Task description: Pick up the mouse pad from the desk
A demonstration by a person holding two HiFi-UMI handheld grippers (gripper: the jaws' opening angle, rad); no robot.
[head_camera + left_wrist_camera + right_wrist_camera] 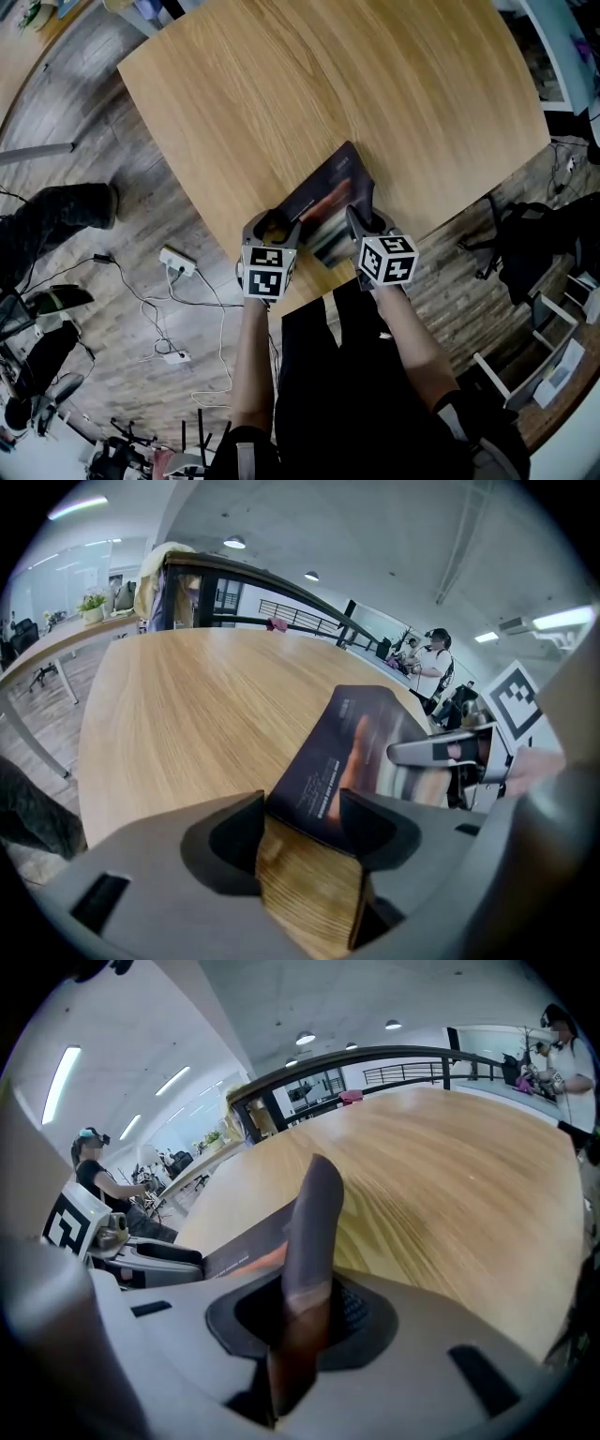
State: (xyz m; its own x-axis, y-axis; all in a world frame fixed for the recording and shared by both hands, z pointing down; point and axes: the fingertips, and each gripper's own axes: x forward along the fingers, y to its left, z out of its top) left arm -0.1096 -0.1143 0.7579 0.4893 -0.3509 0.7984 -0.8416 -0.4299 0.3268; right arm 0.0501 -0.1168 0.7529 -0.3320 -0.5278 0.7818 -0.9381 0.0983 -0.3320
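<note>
Wood-plank floor [122, 187] surrounds a pale wood-grain desk [309, 84], and a white power strip [176, 262] lies on the planks to its left. At the desk's near edge lies the dark mouse pad [323, 202] with an orange print, its long side running away to the far right.

The right gripper [368, 225] is clamped on the pad's near right edge. In the right gripper view the pad [314, 1213] stands up edge-on as a dark curled fold, pinched between the two jaws of that gripper [305, 1307].

The left gripper [274, 223] sits at the pad's near left corner. Its jaws stand apart in the left gripper view [300, 822], with the corner of the pad [347, 752] lying flat between them and not squeezed.

Both grippers point steeply down and away over the desk edge, side by side and close together. The person's bare left forearm [251, 356] and right forearm [408, 342] reach up to them from the near side.
</note>
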